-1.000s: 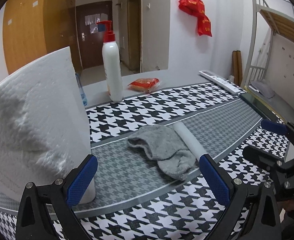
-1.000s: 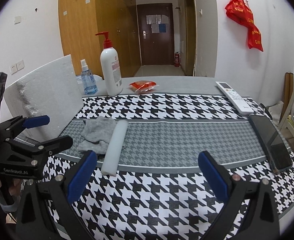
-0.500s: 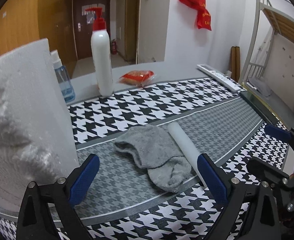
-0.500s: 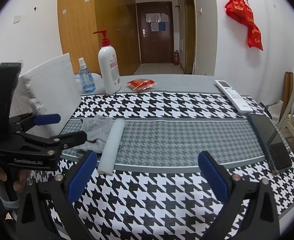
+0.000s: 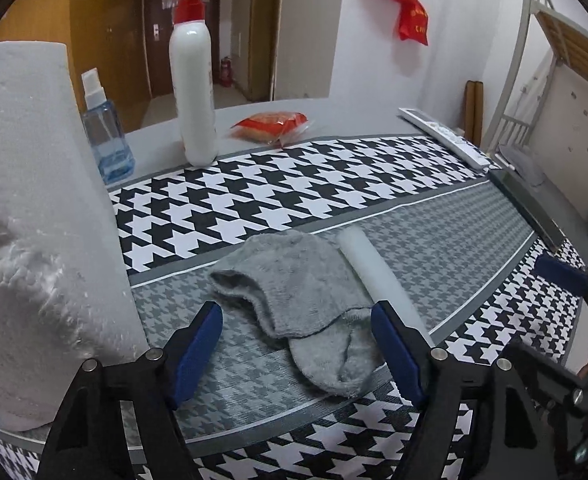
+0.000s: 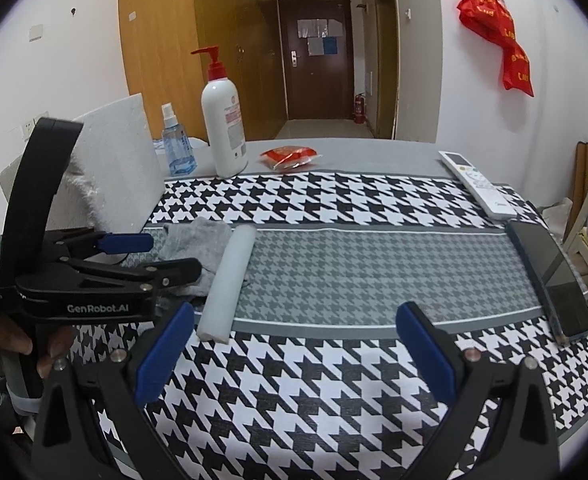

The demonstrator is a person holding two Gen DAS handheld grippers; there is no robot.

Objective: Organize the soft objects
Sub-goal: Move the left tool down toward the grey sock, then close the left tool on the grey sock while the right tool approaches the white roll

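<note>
A grey sock [image 5: 306,300] lies crumpled on the grey band of the houndstooth tablecloth [image 5: 278,196]. A white foam roll [image 5: 378,276] lies against its right side. My left gripper [image 5: 296,314] hangs low over the sock with its jaws closing. The sock's toe end lies between the blue pads [image 5: 196,352], and they do not press on it. In the right wrist view the left gripper [image 6: 162,256] reaches in from the left over the sock [image 6: 198,240], next to the roll [image 6: 230,280]. My right gripper [image 6: 296,314] stands open over bare cloth, with nothing between its fingers.
A big white foam block [image 5: 34,220] stands close on the left. At the back are a lotion pump bottle [image 5: 194,92], a blue spray bottle [image 5: 106,140] and a red snack packet [image 5: 270,124]. A remote [image 6: 478,184] and a phone [image 6: 550,276] lie along the right edge.
My left gripper has moved forward and down to the sock and its jaws have narrowed, so the sock's toe now lies between them. The right gripper has stayed where it was.
</note>
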